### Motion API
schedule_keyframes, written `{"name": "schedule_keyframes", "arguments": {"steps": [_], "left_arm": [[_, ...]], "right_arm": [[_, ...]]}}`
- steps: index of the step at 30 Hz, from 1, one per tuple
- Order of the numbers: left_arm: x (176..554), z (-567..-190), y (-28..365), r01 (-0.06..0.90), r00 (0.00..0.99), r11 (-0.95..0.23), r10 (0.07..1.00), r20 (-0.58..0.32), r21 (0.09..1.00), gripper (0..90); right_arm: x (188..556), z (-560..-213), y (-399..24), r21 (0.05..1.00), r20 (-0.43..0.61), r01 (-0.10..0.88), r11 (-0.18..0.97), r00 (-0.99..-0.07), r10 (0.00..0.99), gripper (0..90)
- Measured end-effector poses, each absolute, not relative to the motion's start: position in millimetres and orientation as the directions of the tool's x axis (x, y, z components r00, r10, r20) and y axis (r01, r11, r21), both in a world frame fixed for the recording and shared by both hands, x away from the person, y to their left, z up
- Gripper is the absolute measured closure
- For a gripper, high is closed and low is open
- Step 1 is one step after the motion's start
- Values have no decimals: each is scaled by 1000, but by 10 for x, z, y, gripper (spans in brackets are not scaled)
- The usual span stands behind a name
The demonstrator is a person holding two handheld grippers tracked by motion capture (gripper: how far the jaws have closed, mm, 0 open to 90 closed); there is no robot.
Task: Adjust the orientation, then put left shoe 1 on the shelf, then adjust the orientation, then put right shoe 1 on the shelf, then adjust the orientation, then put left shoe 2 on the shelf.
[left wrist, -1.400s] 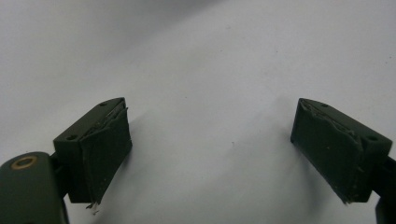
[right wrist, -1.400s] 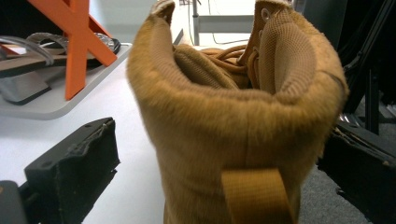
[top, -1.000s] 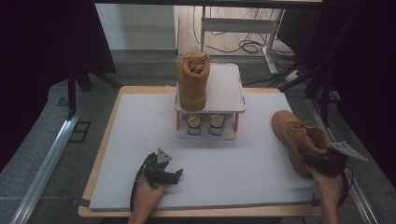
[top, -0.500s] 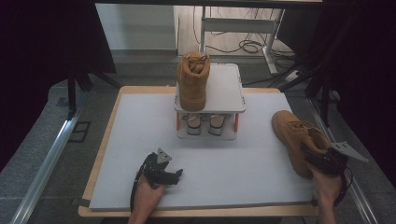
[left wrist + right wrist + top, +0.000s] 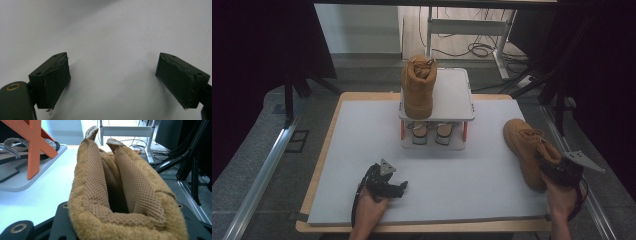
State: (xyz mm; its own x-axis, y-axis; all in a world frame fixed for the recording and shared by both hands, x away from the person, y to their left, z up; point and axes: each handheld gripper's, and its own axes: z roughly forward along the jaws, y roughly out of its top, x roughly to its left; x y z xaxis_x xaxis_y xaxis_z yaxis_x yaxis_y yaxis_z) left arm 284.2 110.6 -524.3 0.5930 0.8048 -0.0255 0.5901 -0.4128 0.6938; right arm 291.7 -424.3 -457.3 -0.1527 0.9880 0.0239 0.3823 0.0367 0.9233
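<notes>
One boot [image 5: 120, 195] collar (squeezed) between closing fingers [image 5: 548, 167]

Left gripper [image 5: 384, 181]: I see a black body with a grey three-cornered plate on top.
Its pads [image 5: 57, 82]: dark, worn, frayed edges; brass-ringed screw beside.
Right gripper [image 5: 560, 172]: black, grey plate, dark cable looping below.
Forearms: bare, no sleeves.

One boot [image 5: 418, 85] stands on the rack [image 5: 457, 97]; another boot [image 5: 527, 147] lies right, seemingly sideways.
</notes>
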Motion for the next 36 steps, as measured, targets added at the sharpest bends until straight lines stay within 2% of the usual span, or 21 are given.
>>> {"name": "schedule_keyframes", "arguments": {"steps": [12, 24, 36], "left_arm": [[2842, -5243, 1106, 590, 592, -412, 805, -26, 694, 116], [2842, -5243, 1106, 590, 593, -412, 805, -26, 694, 116], [2842, -5245, 1102, 591, 590, -407, 807, -29, 696, 115]], "right_arm": [[2831, -4345, -4187, 922, 12, 383, 60, -183, 983, 549], [2807, -4091, -3988, 948, 9, 311, 64, -230, 973, 553], [2908, -3933, -3806, 955, 0, 287, 77, -259, 966, 555]]}}
